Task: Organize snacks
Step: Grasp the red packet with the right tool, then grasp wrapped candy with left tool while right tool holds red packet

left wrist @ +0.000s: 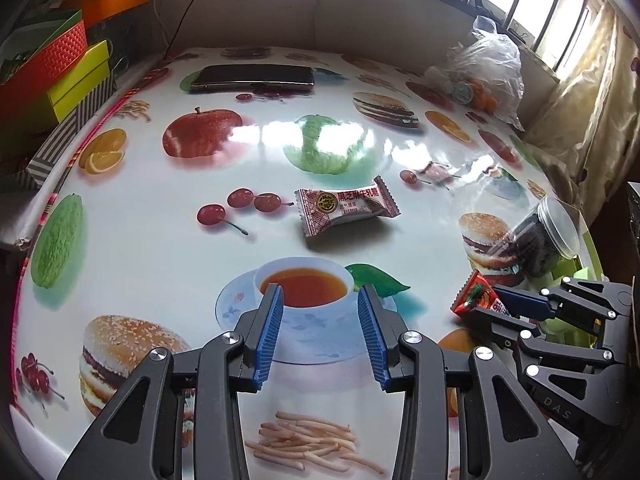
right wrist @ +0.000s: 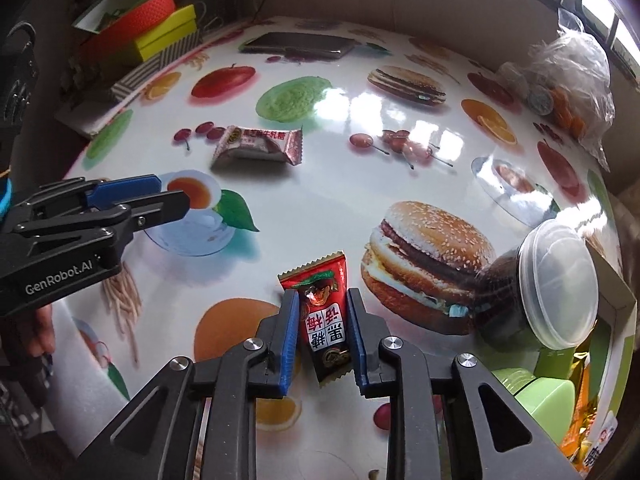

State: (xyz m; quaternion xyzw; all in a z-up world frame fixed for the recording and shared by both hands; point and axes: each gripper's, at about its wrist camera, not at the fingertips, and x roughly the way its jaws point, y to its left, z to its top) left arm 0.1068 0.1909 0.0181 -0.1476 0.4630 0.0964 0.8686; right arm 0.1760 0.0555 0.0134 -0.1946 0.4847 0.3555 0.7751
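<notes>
On glossy food-print tablecloth (left wrist: 160, 248) by windows, left gripper (left wrist: 320, 300) open and empty, right gripper (right wrist: 323, 312) clamping red snack packet (right wrist: 324, 308)

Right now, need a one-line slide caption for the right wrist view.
Right gripper closes around a red snack packet on the food-print table; white candy and the open left gripper beyond.

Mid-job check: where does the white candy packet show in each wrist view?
Left wrist: white candy packet lies centre frame on the table, beyond the open left gripper.
Right wrist: white candy packet sits upper left, beyond the left gripper.
Shared landmark: the printed teacup, just on the near side of the packet.
</notes>
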